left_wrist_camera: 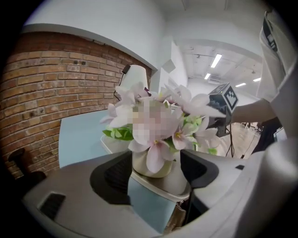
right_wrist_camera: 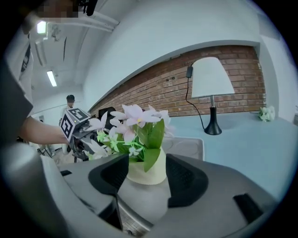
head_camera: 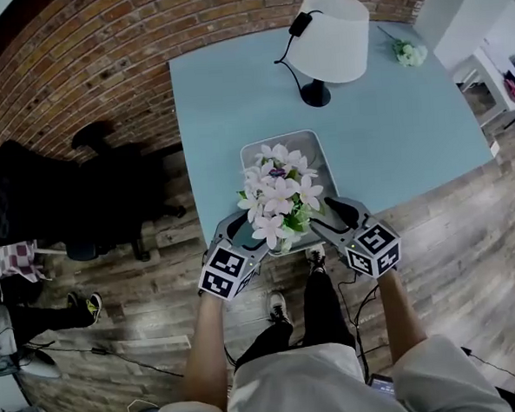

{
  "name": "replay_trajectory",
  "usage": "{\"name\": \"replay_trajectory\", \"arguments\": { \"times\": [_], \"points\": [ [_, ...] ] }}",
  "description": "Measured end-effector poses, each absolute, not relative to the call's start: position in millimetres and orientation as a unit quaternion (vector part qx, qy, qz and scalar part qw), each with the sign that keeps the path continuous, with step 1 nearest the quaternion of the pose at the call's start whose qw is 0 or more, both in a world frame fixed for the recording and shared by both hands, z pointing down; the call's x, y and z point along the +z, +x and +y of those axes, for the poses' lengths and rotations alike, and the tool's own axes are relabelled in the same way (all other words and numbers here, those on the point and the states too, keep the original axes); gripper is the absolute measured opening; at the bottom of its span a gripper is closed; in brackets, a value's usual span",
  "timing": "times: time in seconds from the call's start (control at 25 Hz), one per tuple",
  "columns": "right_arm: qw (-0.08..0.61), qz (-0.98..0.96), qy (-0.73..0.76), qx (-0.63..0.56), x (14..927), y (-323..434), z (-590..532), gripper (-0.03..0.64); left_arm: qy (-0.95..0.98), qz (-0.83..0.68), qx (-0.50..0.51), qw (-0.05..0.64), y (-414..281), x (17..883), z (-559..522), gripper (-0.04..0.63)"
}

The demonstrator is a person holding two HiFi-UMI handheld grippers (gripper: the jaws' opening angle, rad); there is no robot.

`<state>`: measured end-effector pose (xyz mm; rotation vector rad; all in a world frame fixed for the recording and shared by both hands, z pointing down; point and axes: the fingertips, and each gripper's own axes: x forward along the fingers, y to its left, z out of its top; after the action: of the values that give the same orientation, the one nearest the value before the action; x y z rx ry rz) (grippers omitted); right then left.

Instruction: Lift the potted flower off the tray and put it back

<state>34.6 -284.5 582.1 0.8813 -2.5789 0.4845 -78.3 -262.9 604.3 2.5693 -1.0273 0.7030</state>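
Note:
The potted flower (head_camera: 279, 199), pale pink blooms in a cream pot, stands in the grey tray (head_camera: 313, 147) at the near edge of the blue table (head_camera: 409, 130). My left gripper (head_camera: 241, 228) sits at the pot's left and my right gripper (head_camera: 334, 208) at its right, both low by the tray's near end. In the left gripper view the pot (left_wrist_camera: 151, 167) shows between the open jaws of the left gripper (left_wrist_camera: 156, 174), with gaps to both pads. In the right gripper view the pot (right_wrist_camera: 146, 169) stands between the spread jaws of the right gripper (right_wrist_camera: 149, 179); the pads do not press on it.
A white-shaded lamp (head_camera: 330, 35) with a black base and cord stands at the back of the table. A small flower bunch (head_camera: 411, 54) lies at the far right corner. A dark chair (head_camera: 109, 192) is left of the table, by the brick wall.

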Motion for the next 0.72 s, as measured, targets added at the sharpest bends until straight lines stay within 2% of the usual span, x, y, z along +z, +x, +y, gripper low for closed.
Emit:
{"name": "replay_trajectory", "arguments": {
  "times": [0.2, 0.72],
  "points": [
    [0.218, -0.926, 0.26, 0.166, 607, 29, -293, 0.29, 0.895, -0.341, 0.247, 0.149, -73, 625, -267, 0.35],
    [0.29, -0.935, 0.165, 0.123, 648, 13, -297, 0.29, 0.896, -0.319, 0.272, 0.143, -62, 645, -275, 0.357]
  ]
}}
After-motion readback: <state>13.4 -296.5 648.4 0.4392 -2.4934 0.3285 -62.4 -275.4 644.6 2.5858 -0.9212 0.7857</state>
